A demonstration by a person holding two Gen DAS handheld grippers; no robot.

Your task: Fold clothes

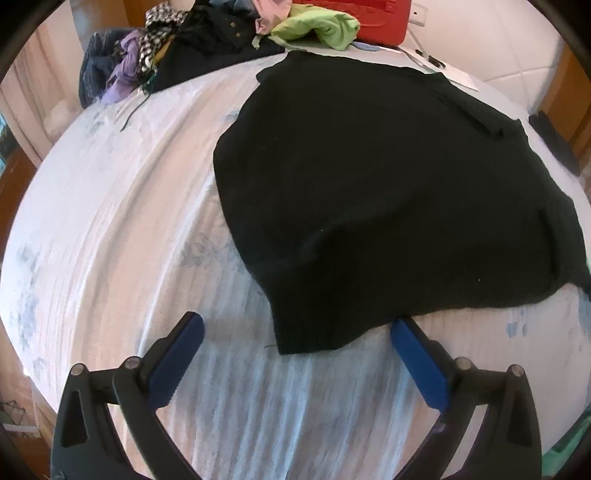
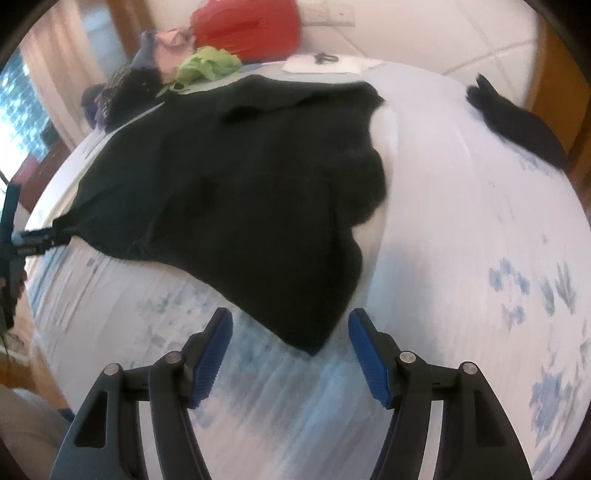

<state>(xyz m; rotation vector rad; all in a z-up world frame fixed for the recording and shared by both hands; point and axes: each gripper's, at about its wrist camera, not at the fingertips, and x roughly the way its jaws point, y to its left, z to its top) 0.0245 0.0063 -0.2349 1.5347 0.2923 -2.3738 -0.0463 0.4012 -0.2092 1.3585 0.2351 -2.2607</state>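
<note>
A black sweater [image 1: 373, 192] lies spread on the bed [image 1: 110, 221]. In the left wrist view my left gripper [image 1: 297, 328] is open, its blue pads [image 1: 177, 365] either side of the sweater's near corner. In the right wrist view the sweater [image 2: 251, 184] shows rumpled, and my right gripper [image 2: 290, 325] is open with its pads [image 2: 369, 362] either side of another near corner. The left gripper [image 2: 37, 238] also shows at the left edge of the right wrist view, at the sweater's far corner.
A pile of clothes [image 1: 177, 48], a green garment [image 1: 325, 29] and a red bag [image 1: 369, 18] sit at the bed's far end. A dark garment [image 2: 517, 125] lies at the right edge. Papers [image 2: 325, 62] lie near the headboard.
</note>
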